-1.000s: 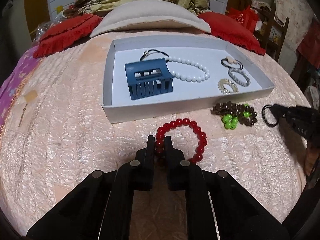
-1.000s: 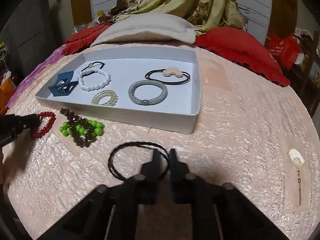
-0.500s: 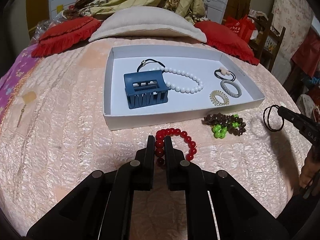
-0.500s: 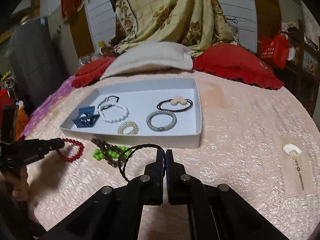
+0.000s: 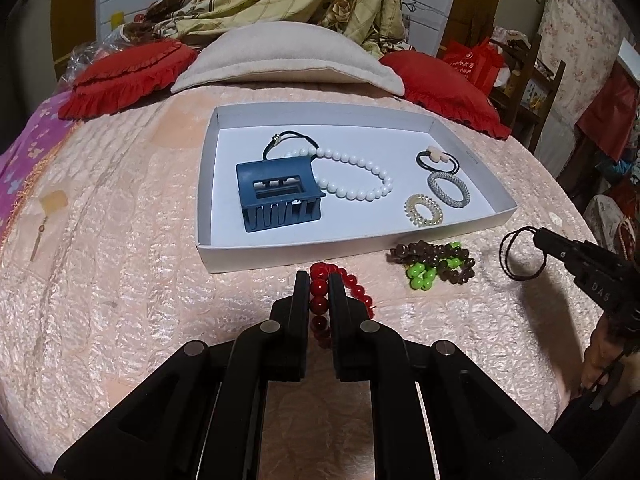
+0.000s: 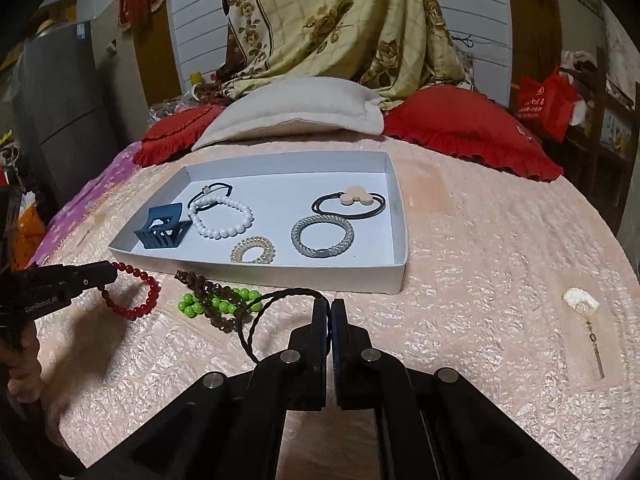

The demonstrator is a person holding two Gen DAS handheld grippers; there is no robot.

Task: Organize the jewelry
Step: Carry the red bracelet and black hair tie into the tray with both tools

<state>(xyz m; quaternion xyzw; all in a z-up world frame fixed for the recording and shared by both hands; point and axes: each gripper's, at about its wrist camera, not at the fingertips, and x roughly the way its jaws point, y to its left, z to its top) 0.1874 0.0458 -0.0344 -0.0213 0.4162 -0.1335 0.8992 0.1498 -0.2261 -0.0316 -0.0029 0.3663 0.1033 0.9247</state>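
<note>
My left gripper [image 5: 319, 280] is shut on a red bead bracelet [image 5: 320, 304] and holds it above the bedspread just in front of the white tray [image 5: 280, 256]. It also shows in the right wrist view [image 6: 132, 304]. My right gripper [image 6: 330, 308] is shut on a black twisted hair tie [image 6: 260, 320], lifted off the bed, right of the tray's near corner; the tie also shows in the left wrist view [image 5: 508, 256]. The tray holds a blue hair claw [image 5: 276, 196], a white bead bracelet [image 5: 356, 180], hair ties and a spiral band.
A brown and green bead bunch [image 5: 436, 264] lies on the bedspread in front of the tray. Red cushions [image 5: 124, 76] and a beige pillow [image 5: 288, 60] lie behind the tray. A small earring lies on the bed at the right in the right wrist view [image 6: 584, 312].
Both grippers have risen from the bed. The red bracelet and the black hair tie have come up with them and now hang clear of the bedspread.
</note>
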